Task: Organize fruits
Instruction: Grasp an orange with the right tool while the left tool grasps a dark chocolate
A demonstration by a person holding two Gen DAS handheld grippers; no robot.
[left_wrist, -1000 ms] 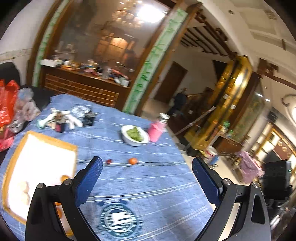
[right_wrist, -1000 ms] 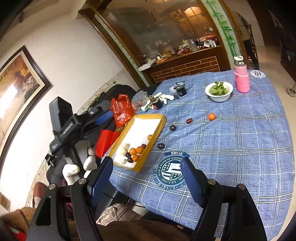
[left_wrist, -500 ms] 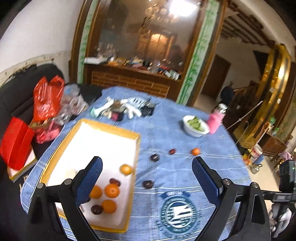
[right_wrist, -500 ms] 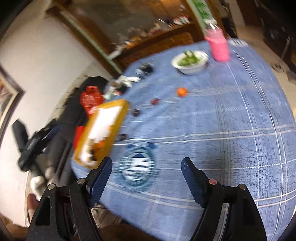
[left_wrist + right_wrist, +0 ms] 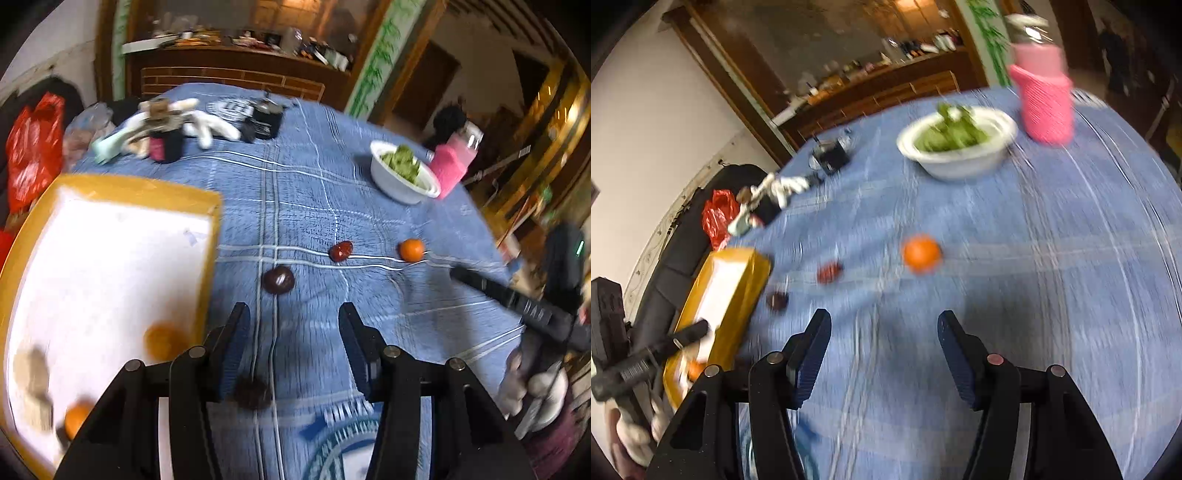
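Only the left wrist view looks into the yellow tray (image 5: 207,199), with oranges (image 5: 164,341) on its white floor; a dark fruit (image 5: 253,393) lies low between the left gripper (image 5: 293,321) fingers (untouched, as far as I can tell). The right gripper (image 5: 884,326) hangs empty before a lone orange (image 5: 921,253) on the blue-clothed table (image 5: 1052,258); a wooden sideboard stands behind. Both grippers' jaws have just narrowed, and both views sit closer to the cloth than a second ago.

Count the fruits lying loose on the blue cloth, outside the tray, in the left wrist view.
4: an orange, a red fruit, a dark fruit, and another dark fruit beside the left gripper's finger. The gripper may hide more.
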